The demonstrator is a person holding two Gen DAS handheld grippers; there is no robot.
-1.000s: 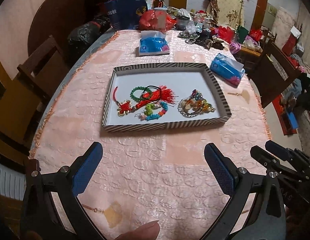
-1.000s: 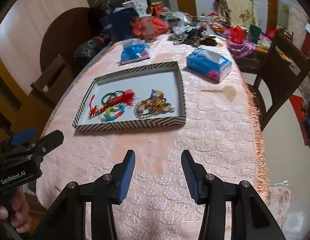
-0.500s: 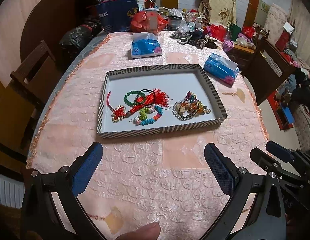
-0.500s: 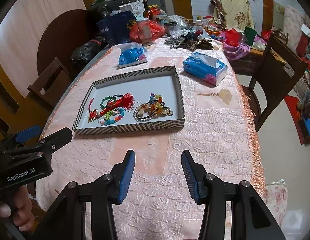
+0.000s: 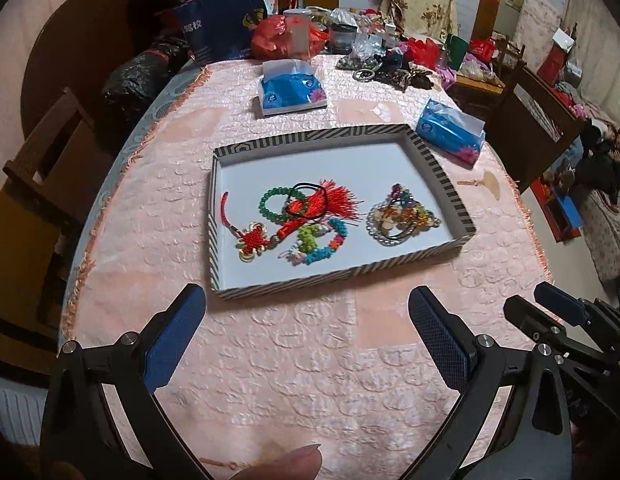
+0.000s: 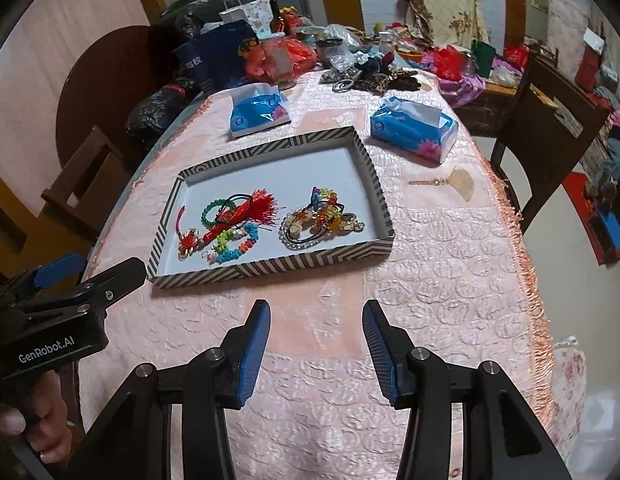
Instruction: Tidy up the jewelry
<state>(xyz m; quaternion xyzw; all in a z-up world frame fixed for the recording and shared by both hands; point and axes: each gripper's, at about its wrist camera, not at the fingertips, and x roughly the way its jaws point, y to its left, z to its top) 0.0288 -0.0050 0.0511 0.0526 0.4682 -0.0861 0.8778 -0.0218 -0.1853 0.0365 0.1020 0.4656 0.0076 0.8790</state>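
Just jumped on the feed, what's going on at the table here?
A person holds the left gripper and right gripper, both open and empty, above the pink tablecloth short of the striped tray. The jewelry sits untouched in two tangles: the red tassel cluster and the beaded pile.

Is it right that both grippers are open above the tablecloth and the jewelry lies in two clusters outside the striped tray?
Not quite: the jewelry lies inside the striped tray, as both wrist views show. The rest holds: left gripper and right gripper are open above the tablecloth.
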